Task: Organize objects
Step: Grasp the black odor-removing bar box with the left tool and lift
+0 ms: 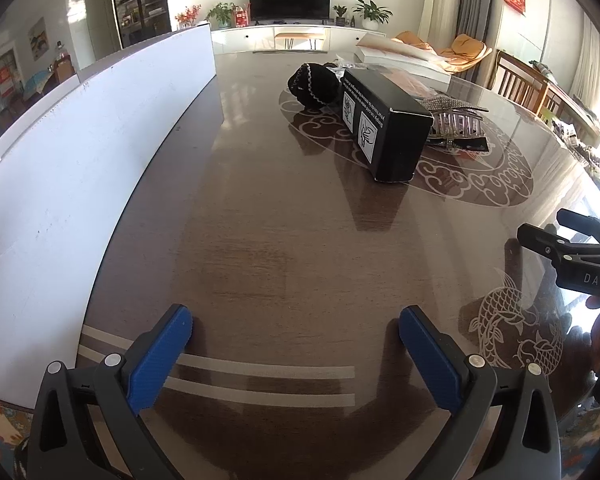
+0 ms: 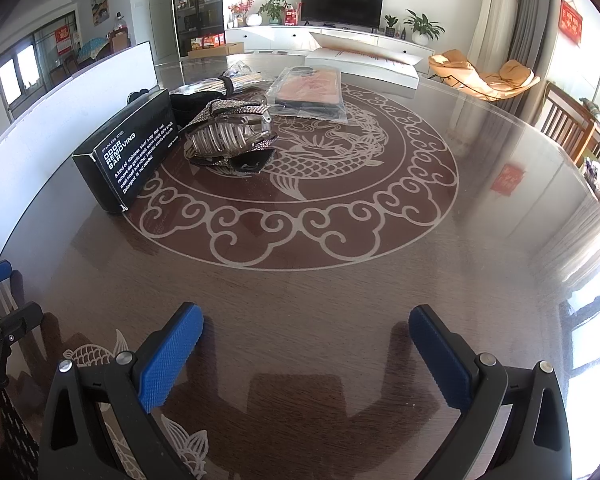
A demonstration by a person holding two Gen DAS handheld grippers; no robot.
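Both hand-held grippers are seen low over the near edge of the worktop, the left hand-held gripper and the right hand-held gripper each with blue pads spread wide and nothing between them. The objects to be organized are clustered far ahead: a black box at about eleven o'clock in the right view, a rhinestone hair clip just beside it, a plastic-wrapped packet at twelve o'clock. The box is judged best taken first, across its narrow sides. The worktop is glossy, dark, patterned with fish and clouds; a white panel is seen at nine o'clock. A living room with a television lies beyond.
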